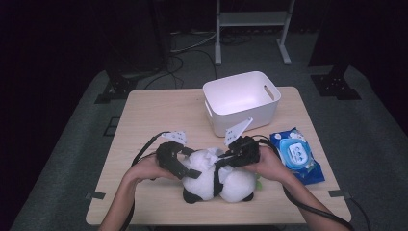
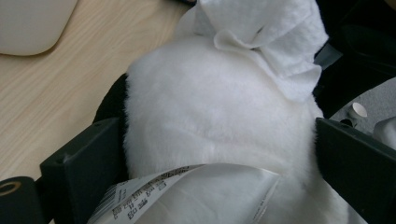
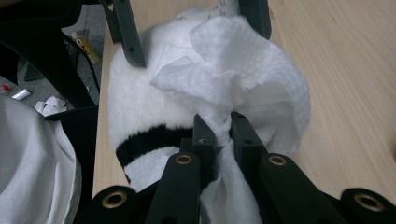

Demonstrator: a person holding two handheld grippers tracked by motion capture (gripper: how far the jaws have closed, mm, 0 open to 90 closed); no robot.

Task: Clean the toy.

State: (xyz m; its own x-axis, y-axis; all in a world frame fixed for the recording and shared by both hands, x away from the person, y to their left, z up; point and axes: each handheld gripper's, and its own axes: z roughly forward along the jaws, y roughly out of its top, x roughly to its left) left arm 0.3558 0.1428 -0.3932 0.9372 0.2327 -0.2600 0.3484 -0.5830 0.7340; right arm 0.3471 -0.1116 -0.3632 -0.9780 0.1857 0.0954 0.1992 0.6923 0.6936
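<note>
A panda plush [image 1: 219,180] is lying near the front edge of the wooden table [image 1: 149,120], being squeezed at its white body by the left gripper [image 1: 185,169]. A white wipe [image 3: 233,79] is being pinched against it by the right gripper [image 3: 223,128], jaws clamped tight. A white bin [image 1: 240,101] and a wipes pack [image 1: 296,154] are sitting just behind.

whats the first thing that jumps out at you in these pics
A black-and-white plush panda lies at the near edge of the table, clamped across its white body by the left gripper. The right gripper pinches a crumpled white wipe against the plush. Behind stand a white bin and, to its right, a blue wipes pack.
</note>
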